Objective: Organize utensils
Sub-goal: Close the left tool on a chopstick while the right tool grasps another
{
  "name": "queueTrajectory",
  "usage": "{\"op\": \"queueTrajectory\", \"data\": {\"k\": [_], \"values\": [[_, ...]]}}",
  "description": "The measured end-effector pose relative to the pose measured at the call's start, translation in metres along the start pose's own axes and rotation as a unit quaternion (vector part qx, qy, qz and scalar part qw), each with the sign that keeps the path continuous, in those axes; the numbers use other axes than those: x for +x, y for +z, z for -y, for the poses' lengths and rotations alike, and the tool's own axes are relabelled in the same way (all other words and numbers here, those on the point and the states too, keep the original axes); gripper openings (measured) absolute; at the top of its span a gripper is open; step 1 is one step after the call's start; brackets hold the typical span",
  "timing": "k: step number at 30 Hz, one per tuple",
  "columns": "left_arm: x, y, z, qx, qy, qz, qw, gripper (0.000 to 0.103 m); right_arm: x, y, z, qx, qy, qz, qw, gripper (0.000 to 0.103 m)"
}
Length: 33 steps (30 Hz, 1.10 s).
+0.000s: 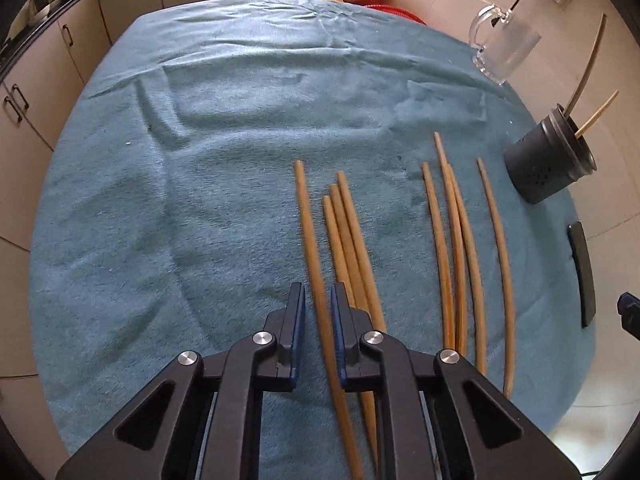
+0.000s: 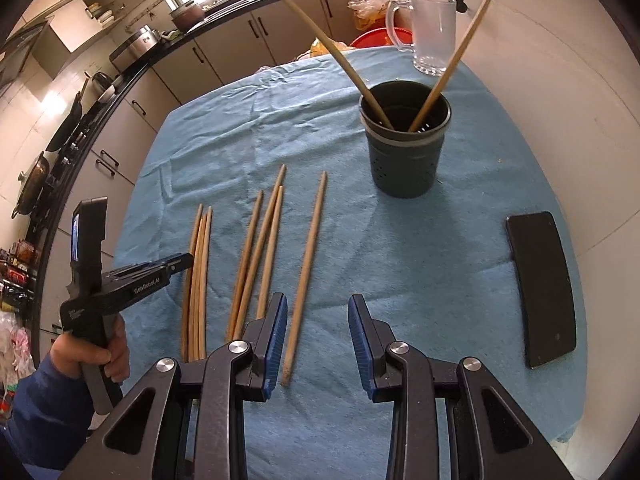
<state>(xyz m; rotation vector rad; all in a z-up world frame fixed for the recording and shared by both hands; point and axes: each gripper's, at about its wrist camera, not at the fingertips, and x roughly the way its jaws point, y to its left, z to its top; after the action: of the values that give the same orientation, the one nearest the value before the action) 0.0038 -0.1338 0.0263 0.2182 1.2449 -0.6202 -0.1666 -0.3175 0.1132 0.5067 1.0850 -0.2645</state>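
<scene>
In the left wrist view, the left gripper [image 1: 318, 300] is being closed around the leftmost chopstick [image 1: 310, 240] of the group lying on the blue cloth [image 1: 200, 200]; the blue pads [image 1: 298, 320] are seen very near the stick, yet whether they are actually pressing on it cannot be told, since the stick is blurred there. By judgement, the pick-up step is in hand. The next move is judged to call for a firm pinch, a lift clear of the three neighbouring sticks just beside it, and a carry to the dark holder [image 1: 548, 160], which is standing well to the right of that stick. The stick's near end is being hidden beneath the gripper body.

In the right wrist view, the right gripper [image 2: 318, 340] is being held released, nothing being grasped; a single chopstick [image 2: 306, 272] is lying just inside its left pad, nearer than the dark holder [image 2: 404, 152]. Two sticks are already standing in that holder. The left gripper [image 2: 176, 260] is being seen side-on, left of the holder, and its fingertips are hard to make out.
</scene>
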Motion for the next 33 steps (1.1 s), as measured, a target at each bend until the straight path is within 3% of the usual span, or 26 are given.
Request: {"op": "queueTrajectory", "data": {"k": [4, 17, 24, 33], "values": [[0.003, 0.005, 0.008, 0.019, 0.037, 0.003, 0.9991, 0.009, 0.006, 0.002, 0.004, 0.004, -0.004, -0.006, 1.0, 0.034], [-0.015, -0.024, -0.023, -0.039, 0.021, 0.006, 0.999, 0.006, 0.067, 0.033, -0.011, -0.017, 0.004, -0.049, 0.999, 0.036], [-0.015, -0.023, -0.027, -0.048, 0.015, 0.003, 0.9987, 0.006, 0.109, 0.061, -0.023, -0.038, -0.034, -0.059, 0.997, 0.036], [-0.015, -0.021, -0.027, -0.047, 0.019, 0.005, 0.9987, 0.006, 0.142, 0.068, -0.014, -0.016, -0.051, -0.103, 0.993, 0.037]]}}
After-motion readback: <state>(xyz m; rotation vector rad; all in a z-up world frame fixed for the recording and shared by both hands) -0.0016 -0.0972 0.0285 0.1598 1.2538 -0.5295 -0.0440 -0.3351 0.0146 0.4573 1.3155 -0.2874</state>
